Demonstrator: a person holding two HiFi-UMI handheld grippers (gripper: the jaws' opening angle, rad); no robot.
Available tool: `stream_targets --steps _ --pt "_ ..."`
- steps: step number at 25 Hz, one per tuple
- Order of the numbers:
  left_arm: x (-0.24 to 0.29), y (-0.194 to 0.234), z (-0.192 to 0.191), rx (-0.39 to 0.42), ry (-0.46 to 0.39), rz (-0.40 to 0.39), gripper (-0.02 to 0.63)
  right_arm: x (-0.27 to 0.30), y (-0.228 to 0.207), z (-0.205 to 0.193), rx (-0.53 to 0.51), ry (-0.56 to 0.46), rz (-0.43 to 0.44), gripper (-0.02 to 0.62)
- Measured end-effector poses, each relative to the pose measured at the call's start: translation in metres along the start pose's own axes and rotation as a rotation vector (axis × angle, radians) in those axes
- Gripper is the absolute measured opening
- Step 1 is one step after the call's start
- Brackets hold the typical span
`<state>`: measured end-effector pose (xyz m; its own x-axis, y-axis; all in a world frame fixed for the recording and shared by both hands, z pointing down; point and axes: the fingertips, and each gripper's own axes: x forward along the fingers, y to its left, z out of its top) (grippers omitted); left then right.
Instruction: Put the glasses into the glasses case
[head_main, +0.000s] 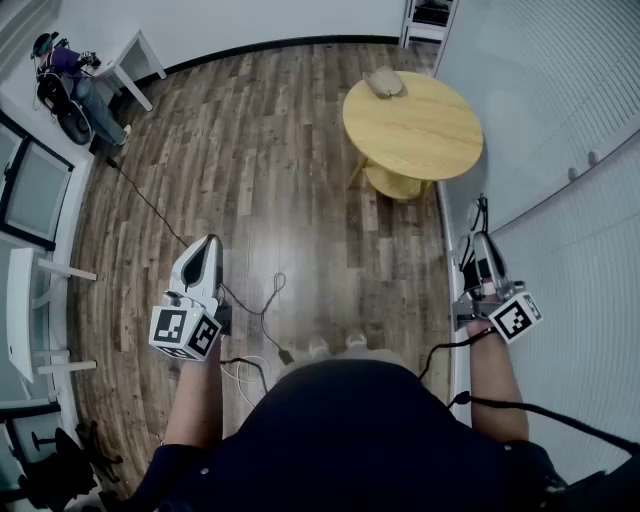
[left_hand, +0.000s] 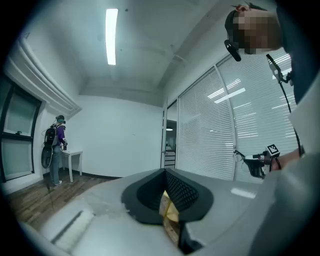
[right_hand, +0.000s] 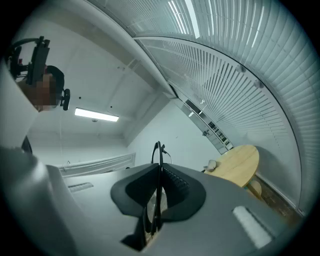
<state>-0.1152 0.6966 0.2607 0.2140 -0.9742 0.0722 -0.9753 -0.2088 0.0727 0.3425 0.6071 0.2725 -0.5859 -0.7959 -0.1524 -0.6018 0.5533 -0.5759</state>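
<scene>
The right claw (right_hand: 160, 169) is closed on the glasses (right_hand: 158, 150), a thin black frame that stands up between its jaws. The left claw (left_hand: 165, 174) is closed, with nothing in it. The case (head_main: 385, 82) lies on the round counter (head_main: 420, 130), well apart from both claws.

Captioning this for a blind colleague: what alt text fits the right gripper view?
The right hand-held gripper is shut on thin black glasses that stick up past its jaws. Beyond stands a round wooden table with a small beige case on it, beside slatted blinds.
</scene>
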Motion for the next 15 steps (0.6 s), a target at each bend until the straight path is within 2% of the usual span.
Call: stream_targets --steps 10,15 --pt "0.019 -0.018 0.009 0.024 -0.011 0.006 0.005 0.016 -0.001 0.011 -0.024 0.043 0.052 0.029" --pt "0.027 -0.043 -0.015 0.004 0.019 -0.003 0.005 0.02 -0.023 0.011 -0.046 0.042 0.063 0.029"
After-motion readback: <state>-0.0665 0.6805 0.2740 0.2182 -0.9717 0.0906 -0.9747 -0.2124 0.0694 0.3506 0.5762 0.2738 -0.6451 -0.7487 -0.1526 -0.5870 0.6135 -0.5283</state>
